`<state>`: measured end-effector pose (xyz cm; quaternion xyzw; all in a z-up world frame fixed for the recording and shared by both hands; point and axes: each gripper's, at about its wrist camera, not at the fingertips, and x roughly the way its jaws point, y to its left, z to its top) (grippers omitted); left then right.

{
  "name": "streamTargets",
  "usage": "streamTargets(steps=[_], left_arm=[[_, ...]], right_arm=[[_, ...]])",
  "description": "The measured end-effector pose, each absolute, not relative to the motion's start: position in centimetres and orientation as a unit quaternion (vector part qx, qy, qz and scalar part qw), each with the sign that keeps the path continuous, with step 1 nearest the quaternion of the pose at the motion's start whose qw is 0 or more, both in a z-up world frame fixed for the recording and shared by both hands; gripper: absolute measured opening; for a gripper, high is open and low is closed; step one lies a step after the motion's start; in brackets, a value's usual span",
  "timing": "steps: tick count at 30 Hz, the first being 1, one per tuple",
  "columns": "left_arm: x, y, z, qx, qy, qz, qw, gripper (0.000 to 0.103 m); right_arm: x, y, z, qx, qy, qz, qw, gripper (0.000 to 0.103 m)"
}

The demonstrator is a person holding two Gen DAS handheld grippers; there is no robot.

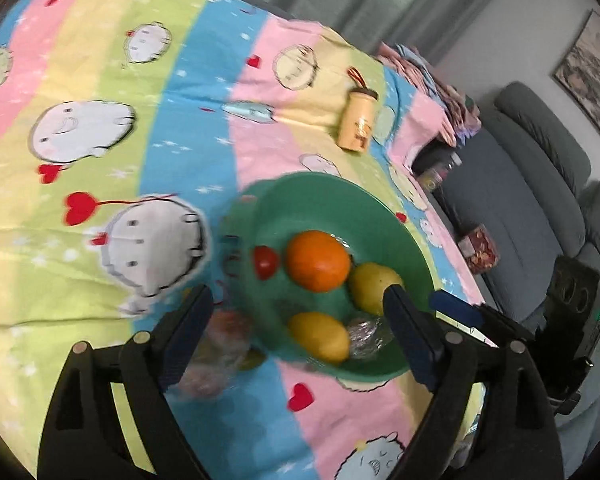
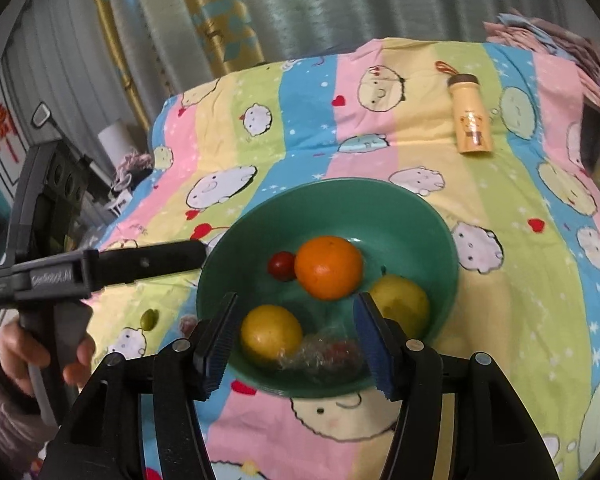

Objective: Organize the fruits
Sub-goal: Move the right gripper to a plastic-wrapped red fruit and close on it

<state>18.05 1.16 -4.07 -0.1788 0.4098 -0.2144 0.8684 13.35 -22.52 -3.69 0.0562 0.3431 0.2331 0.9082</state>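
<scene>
A green bowl (image 2: 440, 236) sat on a striped cartoon cloth (image 2: 500, 288), holding 1 orange (image 2: 328, 266), 2 yellow fruits, one at the front left (image 2: 271, 332) and one at the right (image 2: 400, 300), a small red fruit (image 2: 282, 266), and a plastic-wrapped reddish fruit (image 2: 332, 354) at the front. The sorting looked well along, though not finished: a small green fruit (image 2: 149, 319) lay on the cloth left of the bowl, and the left wrist view showed a blurred clear bag of fruit (image 1: 220, 344) outside the bowl's near-left rim.

The right gripper (image 2: 294, 340) hovered over the front of the bowl, its jaws apart and empty; the wrapped fruit sat below the gap, and no pad pressed on it. The left gripper (image 1: 300, 328) had its jaws spread wide, gripping nothing, with the bag showing beside the left pad. A person's hand (image 2: 32, 356) held its handle.

The step in hand seemed to be fetching the leftover fruit. The next move likely called for lowering the left gripper over the bag or the green fruit, closing gently, then lifting clear of the rim before dropping it inside. A yellow bottle (image 2: 471, 116) lay far back, out of the way.
</scene>
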Motion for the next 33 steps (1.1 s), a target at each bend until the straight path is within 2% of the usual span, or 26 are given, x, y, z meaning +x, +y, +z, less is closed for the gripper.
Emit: streamTargets(steps=[11,23,33], left_arm=[[12.4,7.7,-3.4,-0.181,0.378,-0.142,0.897,0.088],[7.0,12.1,-6.7,-0.236,0.388,-0.102,0.885,0.088],[4.5,13.1,-8.9,-0.24,0.401,-0.103,0.878,0.088]], right_arm=[[9.7,-21.7,-3.5,0.066,0.331,0.27,0.902,0.06],[7.3,-16.2,-5.8,0.017,0.361,0.333,0.871,0.06],[9.4,-9.5,-8.7,-0.041,0.38,0.325,0.865,0.06]])
